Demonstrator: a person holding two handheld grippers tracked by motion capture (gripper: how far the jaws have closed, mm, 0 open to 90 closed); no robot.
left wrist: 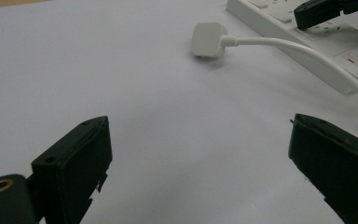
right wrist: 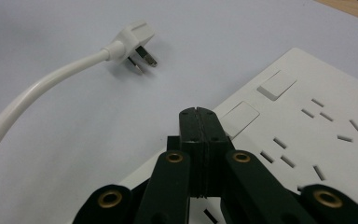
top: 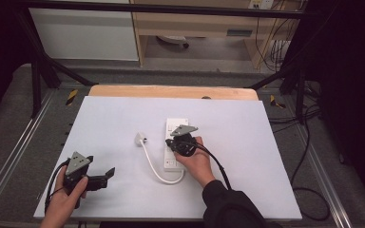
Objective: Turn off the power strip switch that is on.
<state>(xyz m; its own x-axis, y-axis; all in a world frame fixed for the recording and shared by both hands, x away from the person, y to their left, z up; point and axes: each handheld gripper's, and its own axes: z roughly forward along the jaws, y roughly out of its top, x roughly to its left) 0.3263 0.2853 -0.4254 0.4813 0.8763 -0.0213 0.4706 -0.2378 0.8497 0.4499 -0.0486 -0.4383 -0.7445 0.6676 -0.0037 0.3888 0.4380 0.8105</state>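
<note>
A white power strip (top: 172,127) lies in the middle of the white table sheet. Its white cable (top: 153,167) loops round to a white plug (top: 140,138) lying unplugged to the strip's left. My right gripper (top: 172,143) is over the strip. In the right gripper view its jaws (right wrist: 199,115) are pressed together with nothing between them, just above the strip (right wrist: 307,116) near a rocker switch (right wrist: 240,116); the plug (right wrist: 133,39) lies prongs out beyond. My left gripper (top: 105,178) sits near the front left, its jaws (left wrist: 198,123) wide apart and empty, pointing toward the plug (left wrist: 208,39).
A wooden table edge (top: 171,91) runs behind the sheet. Black frame bars (top: 38,66) stand at both sides and across the back, and loose cables (top: 309,142) lie on the floor at the right. Bare sheet surrounds the strip.
</note>
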